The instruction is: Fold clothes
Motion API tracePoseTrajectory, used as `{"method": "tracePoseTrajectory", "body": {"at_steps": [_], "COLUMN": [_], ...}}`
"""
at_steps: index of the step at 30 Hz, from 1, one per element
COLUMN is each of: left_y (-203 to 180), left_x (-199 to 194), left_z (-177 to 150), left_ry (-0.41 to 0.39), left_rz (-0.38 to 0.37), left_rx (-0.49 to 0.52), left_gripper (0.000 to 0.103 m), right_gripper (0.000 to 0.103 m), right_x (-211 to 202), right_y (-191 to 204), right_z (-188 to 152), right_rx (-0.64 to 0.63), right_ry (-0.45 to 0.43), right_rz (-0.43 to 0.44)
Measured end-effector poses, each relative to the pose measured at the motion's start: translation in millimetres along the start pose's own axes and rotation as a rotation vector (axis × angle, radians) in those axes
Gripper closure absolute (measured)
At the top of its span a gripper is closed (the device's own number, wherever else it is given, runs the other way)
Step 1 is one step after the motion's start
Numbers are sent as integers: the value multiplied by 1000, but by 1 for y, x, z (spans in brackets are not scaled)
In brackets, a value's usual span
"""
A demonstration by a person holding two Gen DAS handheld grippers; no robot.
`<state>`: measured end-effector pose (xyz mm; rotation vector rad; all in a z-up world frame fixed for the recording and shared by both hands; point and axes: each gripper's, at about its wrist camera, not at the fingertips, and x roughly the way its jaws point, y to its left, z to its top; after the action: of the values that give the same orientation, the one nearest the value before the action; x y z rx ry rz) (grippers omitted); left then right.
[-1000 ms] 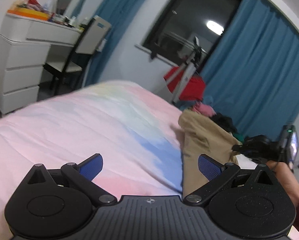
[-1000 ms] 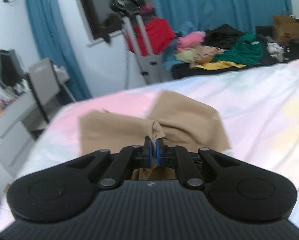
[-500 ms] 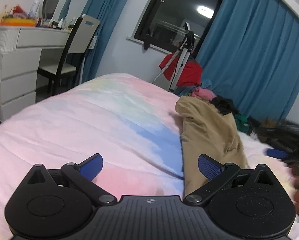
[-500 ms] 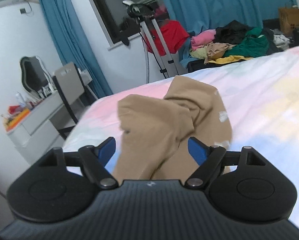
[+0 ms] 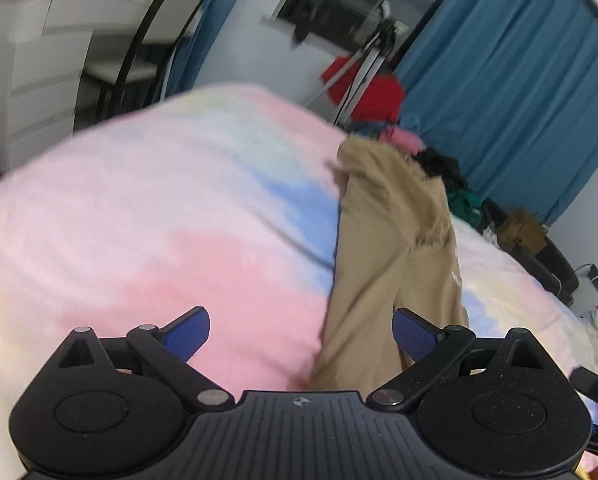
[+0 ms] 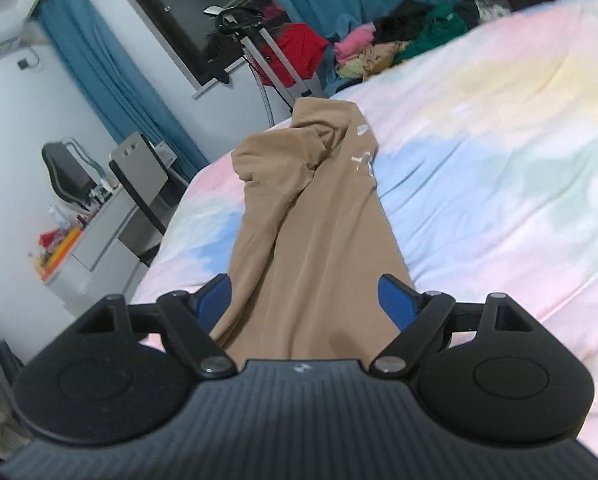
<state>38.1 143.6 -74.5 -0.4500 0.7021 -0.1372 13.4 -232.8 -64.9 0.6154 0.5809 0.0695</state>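
A: Left wrist view first. Where do the trousers [image 5: 395,240] lie from the left gripper [image 5: 301,330]?

B: Ahead and to its right. They run long and narrow on the bed [image 5: 159,208], from the near edge just under the right-hand finger away toward the far edge by the curtain [image 5: 519,92]. The jaws stand wide with nothing between them, mostly over bare sheet. The picture is blurred, so the creases are hard to read.

A: And the right wrist view?

B: The right gripper [image 6: 305,298] sits straight over the near end of the trousers [image 6: 311,216]. Its jaws are wide too, holding nothing, and the cloth passes between the two fingers. The long axis runs dead ahead along the fingers, with the far end bunched and partly doubled over itself.

A: So which is nearer?

B: The right, I judge; it is lined up on the cloth, the left is off to one side.

A: What does one view give that the other lacks?

B: The right shows the bunched far end and a pale mark [image 6: 361,156] on the fabric. The left shows the bare bed beside the trousers.
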Motion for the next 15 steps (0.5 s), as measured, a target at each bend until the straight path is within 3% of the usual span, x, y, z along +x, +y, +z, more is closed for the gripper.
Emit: {"method": "tracePoseTrajectory", "body": {"at_steps": [3,5,8,13,15], "left_y": [8,12,20,-2,-12], "left_x": [-15,-25,-35,-32,-30], "left_z": [-13,-20,-24,-36,-41], "left_ry": [30,54,77,96,104], "left_rz": [68,137,135,163,180], "left_rx": [-19,-28,-85,51,115], "left_gripper": [6,19,24,25,30], "right_gripper": [20,20,20,20,20], "right_x": [2,1,-1,-4,-6], "right_y": [-10,-17,-28,-45,-52], "right_z": [2,2,0,-2,-2], "right_rx": [45,77,125,206,238], "right_ry": [8,14,23,37,43], "right_rz": [1,6,13,26,31]}}
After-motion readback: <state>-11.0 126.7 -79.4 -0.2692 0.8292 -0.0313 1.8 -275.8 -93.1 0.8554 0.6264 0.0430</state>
